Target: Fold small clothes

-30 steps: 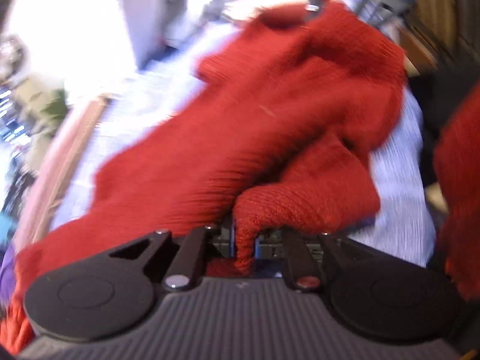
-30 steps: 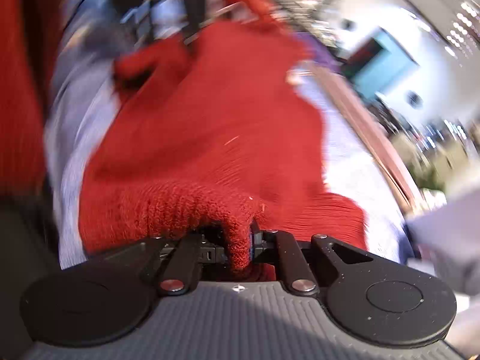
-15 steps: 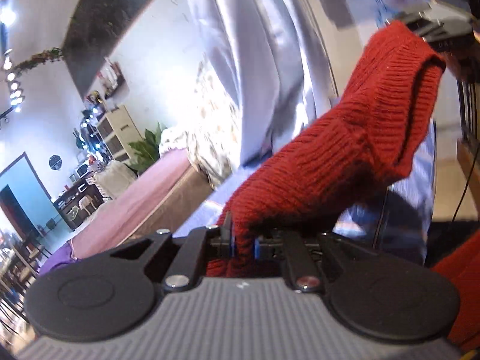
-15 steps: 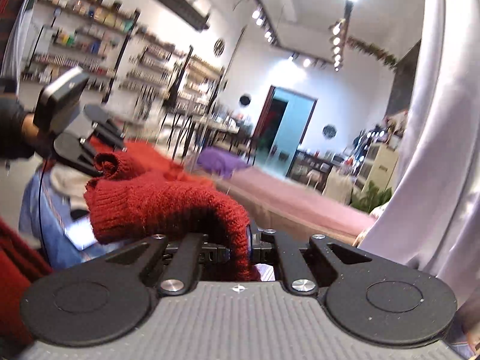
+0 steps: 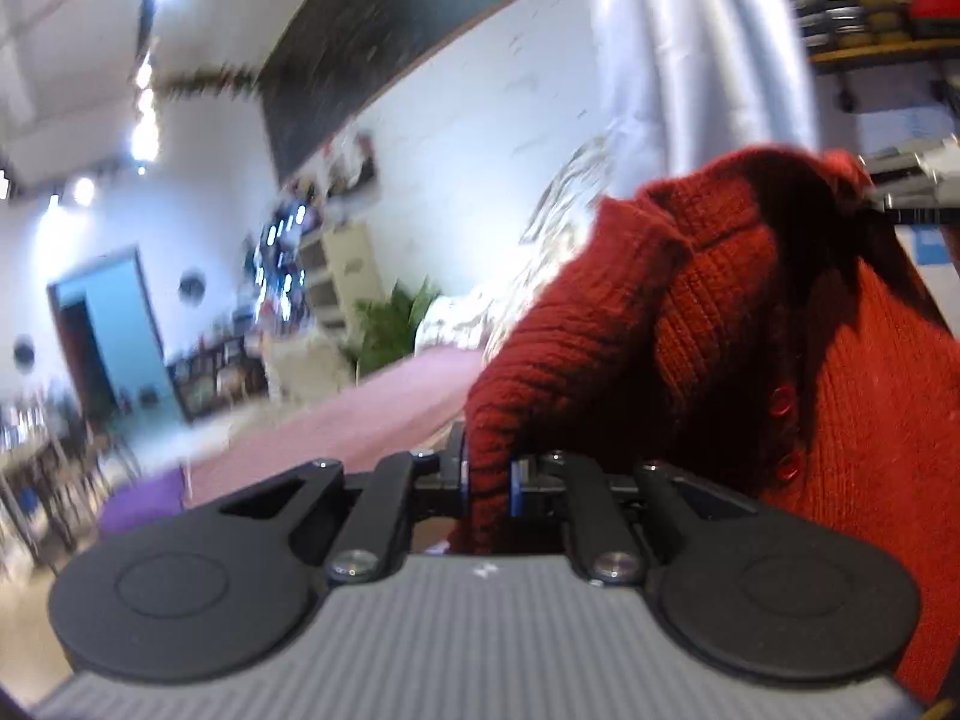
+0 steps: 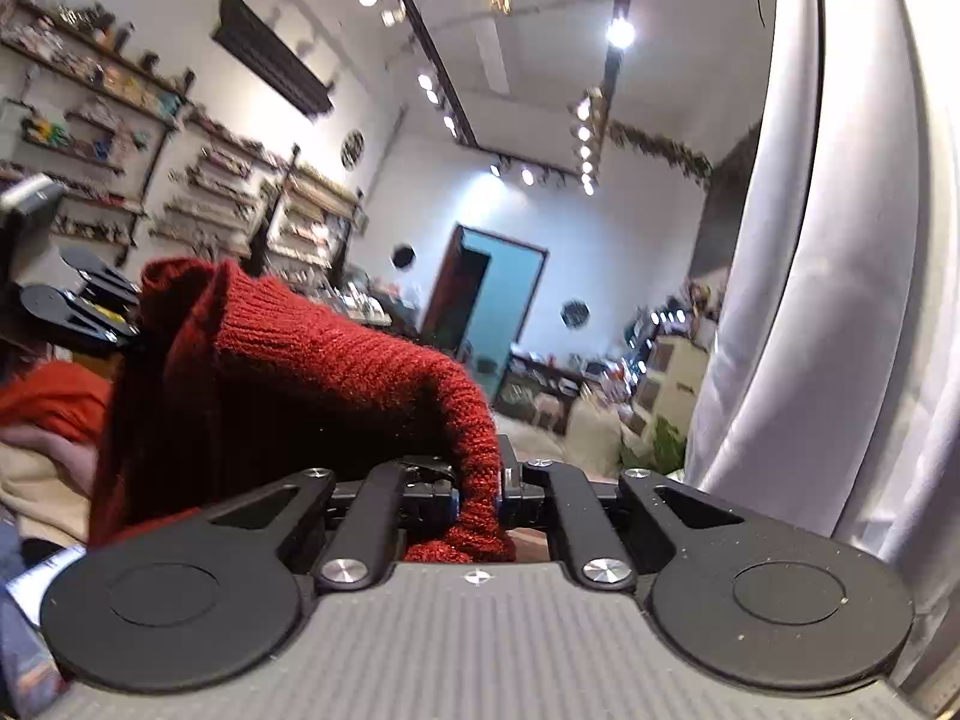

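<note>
A shop room with shelves, a blue door and a grey curtain lay behind.
My left gripper and right gripper were each pinched tight on the red cardigan, held up between them.

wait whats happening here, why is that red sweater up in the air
A person is folding small clothes with a hand-held gripper in each hand. The left hand-held gripper and the right hand-held gripper are each shut on a bit of the red knit sweater, which hangs lifted between them with its buttons showing. Both cameras look out across the room, at a teal door and a grey curtain. No fold shows yet.
</note>
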A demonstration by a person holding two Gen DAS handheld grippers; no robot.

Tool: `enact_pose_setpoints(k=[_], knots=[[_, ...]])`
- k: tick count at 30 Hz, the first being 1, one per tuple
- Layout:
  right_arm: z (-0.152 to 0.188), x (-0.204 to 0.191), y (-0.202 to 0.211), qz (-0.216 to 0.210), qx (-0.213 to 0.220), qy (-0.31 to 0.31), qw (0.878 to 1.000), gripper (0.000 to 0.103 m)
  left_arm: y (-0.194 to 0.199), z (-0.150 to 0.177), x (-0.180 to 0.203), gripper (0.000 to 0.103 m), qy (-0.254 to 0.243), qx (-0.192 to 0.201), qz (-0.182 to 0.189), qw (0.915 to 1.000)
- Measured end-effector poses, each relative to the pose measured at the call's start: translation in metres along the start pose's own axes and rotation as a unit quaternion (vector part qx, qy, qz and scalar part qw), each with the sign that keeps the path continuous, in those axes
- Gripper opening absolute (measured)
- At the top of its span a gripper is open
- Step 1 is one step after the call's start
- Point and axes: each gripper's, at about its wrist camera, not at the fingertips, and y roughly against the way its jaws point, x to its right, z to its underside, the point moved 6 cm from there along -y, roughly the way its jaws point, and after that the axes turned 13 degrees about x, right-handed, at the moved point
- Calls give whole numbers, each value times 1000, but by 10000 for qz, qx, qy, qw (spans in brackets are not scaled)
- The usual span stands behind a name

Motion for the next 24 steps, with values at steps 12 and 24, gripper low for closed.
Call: enact_pose_setpoints(k=[12,24], knots=[[197,-60,-125,196,-2119,-399,9763,103,-118,147,-14,51,117,-1904,84,9816],[208,-258,-10,-2788,-2326,136,9317,103,19,265,52,83,621,-3463,356,9354]])
